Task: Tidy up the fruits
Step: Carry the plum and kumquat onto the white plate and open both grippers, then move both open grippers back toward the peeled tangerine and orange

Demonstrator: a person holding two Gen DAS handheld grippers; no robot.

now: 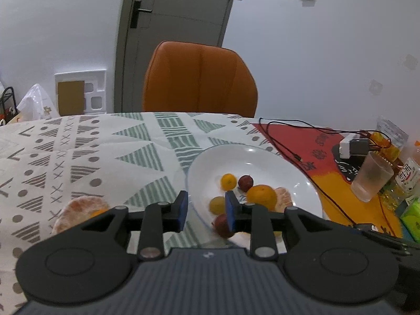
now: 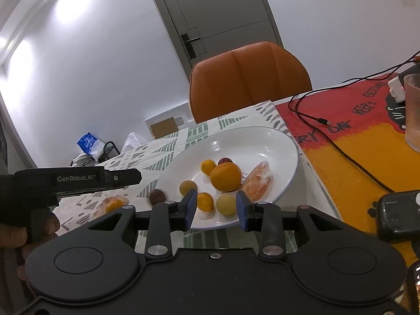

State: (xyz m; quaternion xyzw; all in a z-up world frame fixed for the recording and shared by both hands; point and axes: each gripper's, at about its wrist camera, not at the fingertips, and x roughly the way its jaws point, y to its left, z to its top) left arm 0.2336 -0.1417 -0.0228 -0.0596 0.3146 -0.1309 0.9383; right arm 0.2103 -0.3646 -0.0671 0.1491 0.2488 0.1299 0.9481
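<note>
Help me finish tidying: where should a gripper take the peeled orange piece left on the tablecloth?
Grip the peeled orange piece across its narrower width, coming from above with the left gripper, which is open and nearest. It lies flat and looks soft, so close gently.

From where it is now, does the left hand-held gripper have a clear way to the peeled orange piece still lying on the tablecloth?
Probably yes. The left hand-held gripper is open and empty, and the peeled orange piece lies on the tablecloth just to its left, outside the plate, with nothing between them.
</note>
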